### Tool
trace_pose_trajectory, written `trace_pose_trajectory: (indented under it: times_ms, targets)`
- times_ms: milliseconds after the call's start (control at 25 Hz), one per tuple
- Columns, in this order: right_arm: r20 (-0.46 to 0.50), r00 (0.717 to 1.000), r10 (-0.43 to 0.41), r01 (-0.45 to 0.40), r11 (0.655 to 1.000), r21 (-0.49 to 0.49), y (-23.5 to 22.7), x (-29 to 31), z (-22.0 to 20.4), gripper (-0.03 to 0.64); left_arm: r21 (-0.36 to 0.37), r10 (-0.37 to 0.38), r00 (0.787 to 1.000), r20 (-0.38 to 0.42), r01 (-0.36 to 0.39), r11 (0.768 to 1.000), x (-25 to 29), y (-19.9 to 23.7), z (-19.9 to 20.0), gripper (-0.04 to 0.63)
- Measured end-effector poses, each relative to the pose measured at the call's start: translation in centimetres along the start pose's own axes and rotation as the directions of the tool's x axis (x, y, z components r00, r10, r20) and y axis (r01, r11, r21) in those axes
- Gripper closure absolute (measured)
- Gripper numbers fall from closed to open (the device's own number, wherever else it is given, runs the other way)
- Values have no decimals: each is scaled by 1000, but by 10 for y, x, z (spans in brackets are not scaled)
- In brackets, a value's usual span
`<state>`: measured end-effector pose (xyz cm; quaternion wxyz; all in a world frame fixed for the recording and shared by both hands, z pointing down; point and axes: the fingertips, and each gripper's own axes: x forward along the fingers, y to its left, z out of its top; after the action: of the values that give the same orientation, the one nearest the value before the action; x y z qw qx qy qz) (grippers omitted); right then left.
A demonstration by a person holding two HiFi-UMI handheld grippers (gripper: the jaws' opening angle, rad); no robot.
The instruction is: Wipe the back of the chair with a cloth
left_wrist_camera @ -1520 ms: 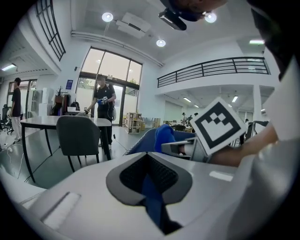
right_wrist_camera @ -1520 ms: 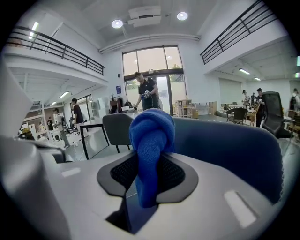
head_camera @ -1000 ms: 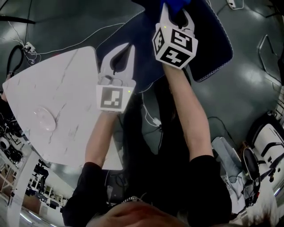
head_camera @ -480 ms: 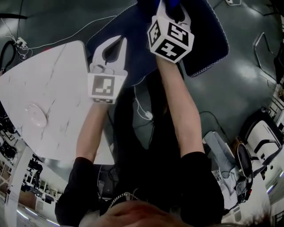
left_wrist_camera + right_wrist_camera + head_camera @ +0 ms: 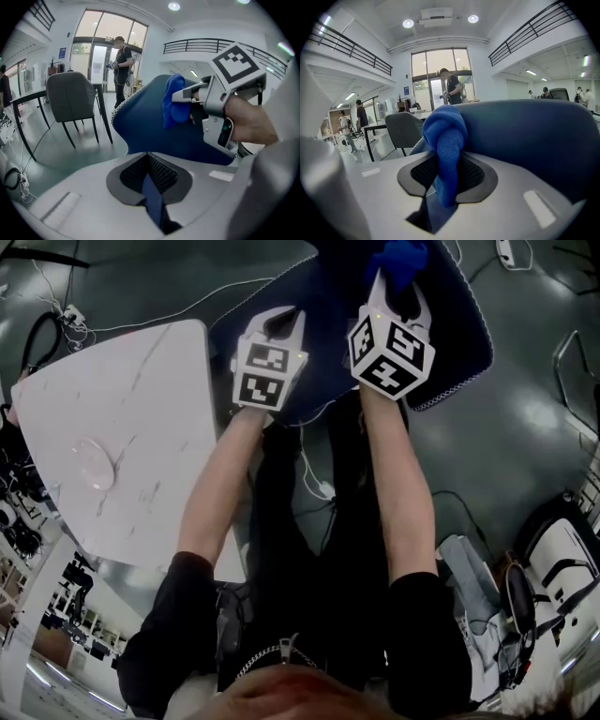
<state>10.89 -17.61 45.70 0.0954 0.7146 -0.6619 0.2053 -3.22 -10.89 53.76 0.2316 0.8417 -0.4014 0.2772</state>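
Note:
A dark blue chair (image 5: 450, 324) with pale edge stitching fills the top of the head view. Its padded back (image 5: 534, 140) rises just beyond the right jaws. My right gripper (image 5: 398, 292) is shut on a bright blue cloth (image 5: 398, 257). The bunched cloth (image 5: 445, 136) sticks up between the jaws and rests against the chair. My left gripper (image 5: 284, 320) hovers over the chair's left part, close beside the right one. Its jaws (image 5: 147, 171) are shut and hold nothing. From the left gripper view the cloth (image 5: 173, 101) presses on the chair's blue surface (image 5: 150, 131).
A white marble-patterned table (image 5: 122, 427) stands to the left with a clear glass dish (image 5: 94, 465) on it. Cables (image 5: 319, 488) trail across the grey floor. A grey chair (image 5: 70, 101) and a dark table stand farther off; a person (image 5: 123, 51) is by the glass doors.
My left gripper has moved right and forward, from beside the table's edge to over the chair next to the right gripper. The right gripper still holds the cloth against the chair.

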Motion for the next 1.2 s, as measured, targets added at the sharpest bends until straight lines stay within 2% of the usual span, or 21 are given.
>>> trace_pose_trajectory:
  times_ms: [520, 1200]
  targets:
    - [-11, 999, -49, 49, 999, 4, -35, -40, -24, 502, 65, 1, 1000, 15, -2, 998, -9, -4, 5, 586]
    - [-21, 983, -181, 182, 983, 36, -84, -104, -48, 502, 74, -11, 1000, 29, 9, 997, -18, -10, 6, 586]
